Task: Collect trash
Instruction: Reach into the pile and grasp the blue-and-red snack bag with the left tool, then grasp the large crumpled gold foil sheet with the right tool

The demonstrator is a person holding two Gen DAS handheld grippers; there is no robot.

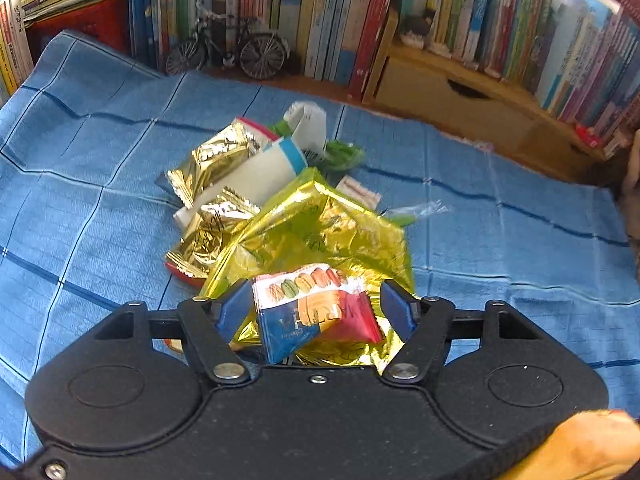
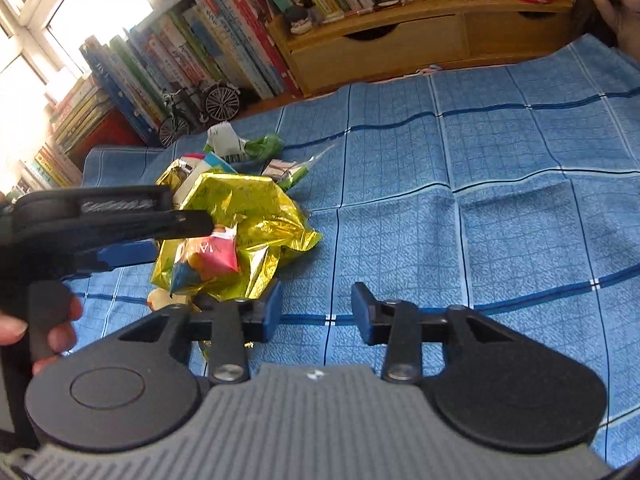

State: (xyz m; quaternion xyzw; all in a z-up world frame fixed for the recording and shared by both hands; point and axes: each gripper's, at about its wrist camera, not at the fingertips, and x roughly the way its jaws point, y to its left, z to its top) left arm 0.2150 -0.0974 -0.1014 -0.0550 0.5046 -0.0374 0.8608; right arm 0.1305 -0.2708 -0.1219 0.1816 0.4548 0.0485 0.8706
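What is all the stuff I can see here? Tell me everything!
macaron wrapper: one, blue, red and white, between left gripper's fingers
yellow foil bag: one, shiny, under it
gold wrappers: two, left of pile
green wrapper: one, far side
blue checked cloth: one, under everything
toy bicycle: one, dark, before books
books: many, colourful, shelf
left gripper: black, blue pads
right gripper: open, empty

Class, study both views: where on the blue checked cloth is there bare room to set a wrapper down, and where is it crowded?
Bare: the blue cloth between the wrapper pile and the wooden drawers, and ahead of the right gripper. Crowded: the pile near the model bicycle, where the left gripper straddles a macaron packet.
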